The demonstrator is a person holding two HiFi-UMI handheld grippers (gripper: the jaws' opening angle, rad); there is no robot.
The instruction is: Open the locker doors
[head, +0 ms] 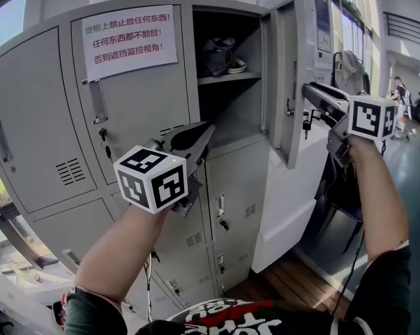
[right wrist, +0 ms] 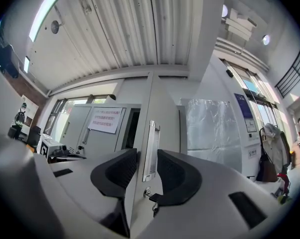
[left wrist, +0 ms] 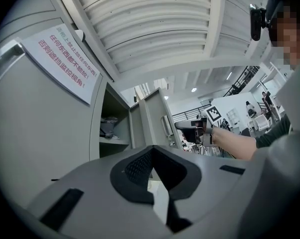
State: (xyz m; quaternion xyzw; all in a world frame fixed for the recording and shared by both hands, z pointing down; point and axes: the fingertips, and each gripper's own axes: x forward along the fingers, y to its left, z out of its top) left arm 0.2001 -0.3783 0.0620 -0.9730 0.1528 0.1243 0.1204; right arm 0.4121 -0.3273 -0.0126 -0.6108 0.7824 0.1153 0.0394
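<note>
Nearest the camera, the left gripper (head: 208, 127), fingers together and empty, points at the grey steel bank of lockers (head: 35, 124), below a white paper notice in red print (head: 130, 42) taped to a closed door. To its right, the right gripper (head: 308, 93) has its fingers clamped on the free edge of the grey metal locker door (head: 283, 54). That door stands swung well out from the upper right compartment, and its bright metal pull handle (right wrist: 151, 133) sits between the fingers. The swing will likely go best if that hand follows the door's own arc rather than pulling straight, keeping the fingers square so the thin edge cannot slip out. Beyond, a shelf (head: 227, 79) inside the opened compartment carries dark belongings (head: 217, 54). The neighbouring doors are shut, probably the next job for the free left gripper.
</note>
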